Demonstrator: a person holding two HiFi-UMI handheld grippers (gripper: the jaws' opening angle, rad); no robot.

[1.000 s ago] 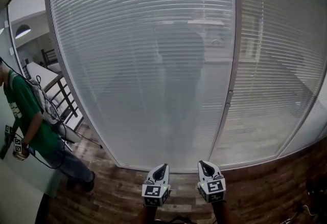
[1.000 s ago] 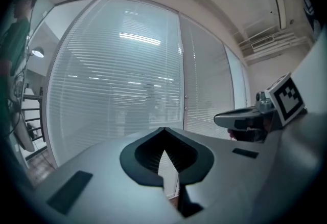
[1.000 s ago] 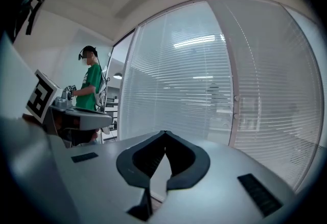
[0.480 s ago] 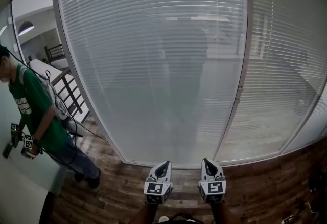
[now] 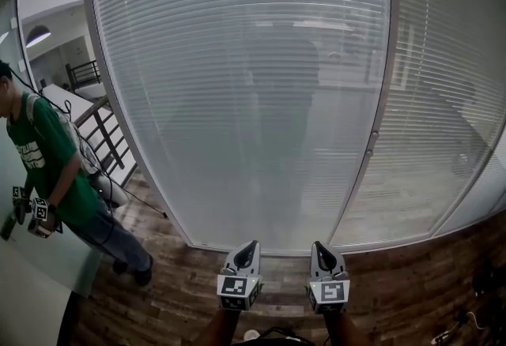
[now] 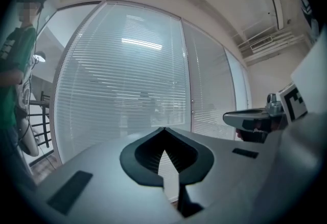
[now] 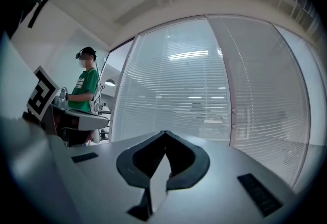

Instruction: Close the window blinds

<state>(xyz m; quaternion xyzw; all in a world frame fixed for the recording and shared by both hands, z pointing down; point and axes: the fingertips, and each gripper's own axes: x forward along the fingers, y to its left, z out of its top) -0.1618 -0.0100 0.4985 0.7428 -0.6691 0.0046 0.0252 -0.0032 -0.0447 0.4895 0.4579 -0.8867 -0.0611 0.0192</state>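
Wood-plank floor (image 5: 182, 281) runs up to a glazed office partition, where we stand facing it from a short way back. The window blinds (image 5: 237, 99) fill the wide pane ahead, and a second set (image 5: 447, 99) covers the pane to the right. Their slats sit tilted enough that dim furniture and ceiling lights show through, so we judge them not yet closed.

Between the two panes stands a metal mullion (image 5: 378, 84) carrying two small knobs (image 5: 371, 143), one just above the other. We take these to be the slat controls, though no view confirms it.

The left gripper (image 5: 250, 244) and right gripper (image 5: 318, 245) are held low and side by side, well apart from the glass. Each has its jaws brought together tip to tip, with nothing between them.

A person in a green shirt (image 5: 47, 163) stands at the far left, clear of our path.

Assessment: the approach step is in hand and nothing has been engaged. The next move calls for stepping nearer, raising one gripper to the knobs, parting its jaws, then seating them squarely before turning.
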